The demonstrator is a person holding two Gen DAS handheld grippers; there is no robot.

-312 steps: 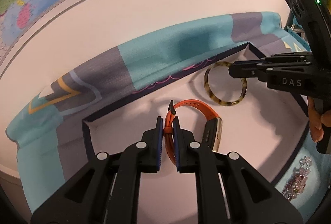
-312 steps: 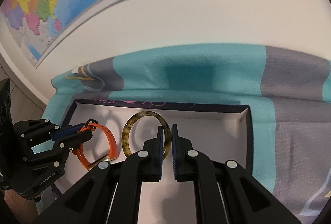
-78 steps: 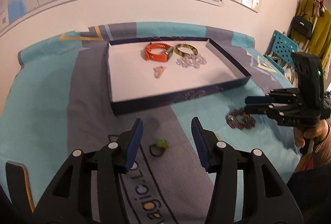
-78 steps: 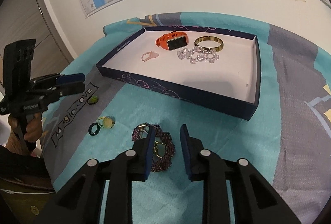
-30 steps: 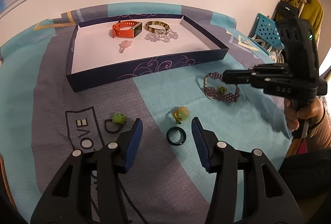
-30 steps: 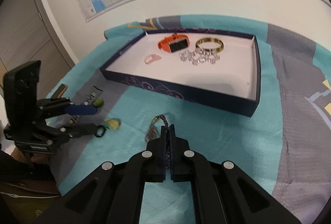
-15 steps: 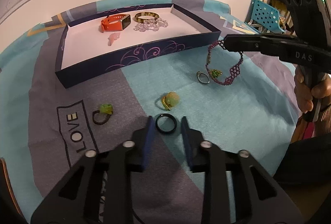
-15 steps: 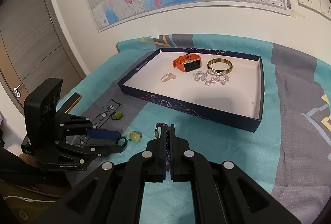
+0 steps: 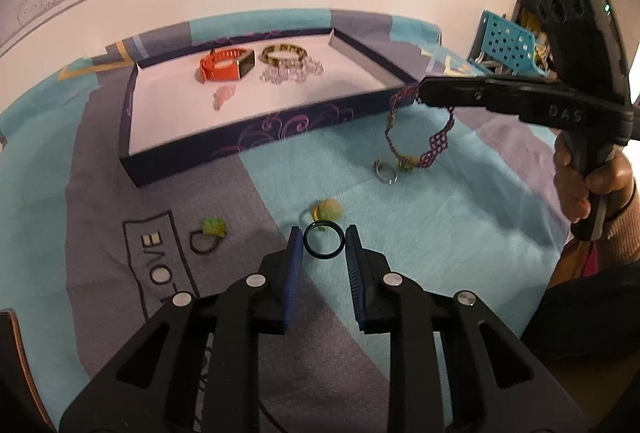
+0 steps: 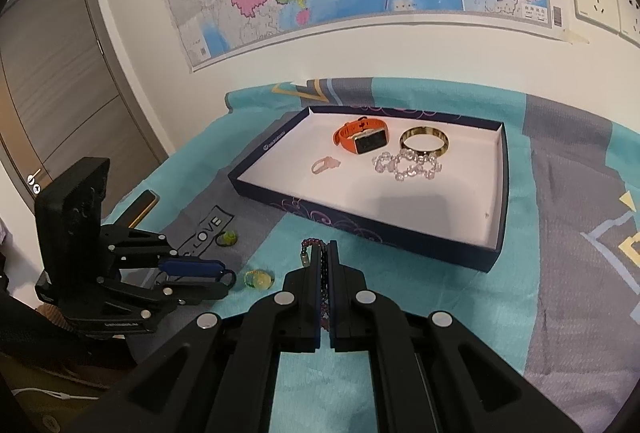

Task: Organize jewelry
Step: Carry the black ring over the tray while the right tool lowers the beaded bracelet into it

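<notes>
Now that the left gripper (image 9: pixel 323 252) has just closed its fingers onto the black ring (image 9: pixel 324 244) at lower centre, and the right gripper (image 10: pixel 325 265), clamped on the purple bracelet (image 9: pixel 420 137), has lifted it clear, both go to the tray (image 9: pixel 256 137).

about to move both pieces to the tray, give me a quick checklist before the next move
1. Right gripper shut on the purple beaded bracelet: ok.
2. Bracelet lifted off the cloth: ok, it hangs free.
3. Left gripper pads against the dark ring: ok; the jaws have just been closing.
4. Ring lifted off the cloth: cannot tell.
5. Bare floor left in the tray: ok, the near half.
6. Loose rings left on the cloth: not ok.
</notes>
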